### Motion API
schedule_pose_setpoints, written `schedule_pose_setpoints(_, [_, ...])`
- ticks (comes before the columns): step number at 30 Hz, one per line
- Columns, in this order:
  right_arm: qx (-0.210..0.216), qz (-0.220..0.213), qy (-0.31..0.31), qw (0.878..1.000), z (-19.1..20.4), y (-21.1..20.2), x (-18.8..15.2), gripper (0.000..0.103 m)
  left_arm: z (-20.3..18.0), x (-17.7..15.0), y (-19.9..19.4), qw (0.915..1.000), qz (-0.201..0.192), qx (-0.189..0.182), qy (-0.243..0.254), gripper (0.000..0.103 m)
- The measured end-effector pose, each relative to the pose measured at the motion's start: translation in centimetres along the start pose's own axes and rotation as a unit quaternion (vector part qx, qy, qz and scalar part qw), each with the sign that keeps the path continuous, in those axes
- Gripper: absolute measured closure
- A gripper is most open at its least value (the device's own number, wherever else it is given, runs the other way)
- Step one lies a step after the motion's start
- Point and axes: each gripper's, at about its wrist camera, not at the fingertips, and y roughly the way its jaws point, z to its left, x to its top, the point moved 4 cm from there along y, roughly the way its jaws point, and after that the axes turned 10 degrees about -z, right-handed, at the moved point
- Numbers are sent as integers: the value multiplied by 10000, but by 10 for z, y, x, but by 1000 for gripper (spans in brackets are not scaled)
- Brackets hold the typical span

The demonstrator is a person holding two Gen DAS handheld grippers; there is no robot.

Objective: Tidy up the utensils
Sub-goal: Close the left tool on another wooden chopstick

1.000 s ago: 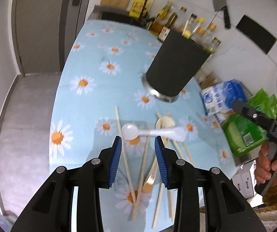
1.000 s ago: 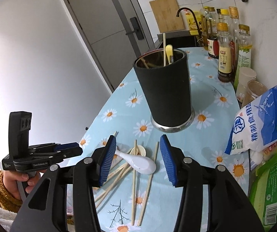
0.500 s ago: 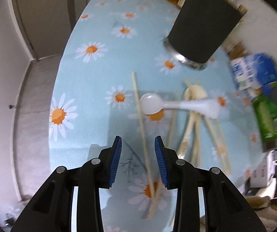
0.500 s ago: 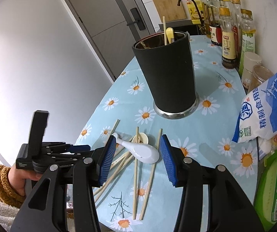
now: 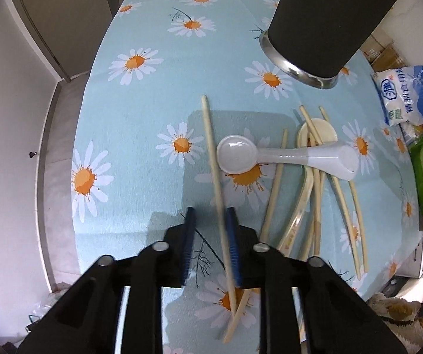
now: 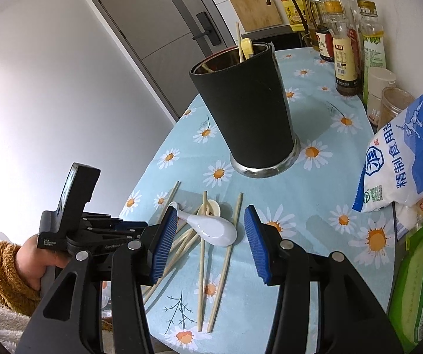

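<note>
Left tongs (image 5: 210, 224), just closing, straddle a chopstick (image 5: 215, 177) unpinched; right tongs (image 6: 210, 236) gape

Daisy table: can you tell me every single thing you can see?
tablecloth: one, light blue with daisies, covering the table
holder: one, black, steel base, far side
chopsticks: several, pale wood, loose before the holder
white spoon: one, white, across the chopsticks
cream spoon: one, cream, under its handle
bottles: several, amber and clear, by the wall
salt bag: one, blue-white, right edge
left tongs: one, black, blue pads, jaws just closing, chopstick between
right tongs: one, same colours, open above the spoons
</note>
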Motion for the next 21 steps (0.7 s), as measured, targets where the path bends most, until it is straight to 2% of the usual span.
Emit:
schedule_pose_setpoints(6, [88,47,60,9999,-2,2,-3,55,-3,4,3,9997,107,185,122,99])
schedule_pose_setpoints(14, [75,177,-15,9998,-4,8,-2,55,0,4,3,9998,87,48,-143,100])
schedule_pose_setpoints(21, [-39,510,-542,9972,10,23,6,55,16,2,-10,9989,-176,-158,-405,100])
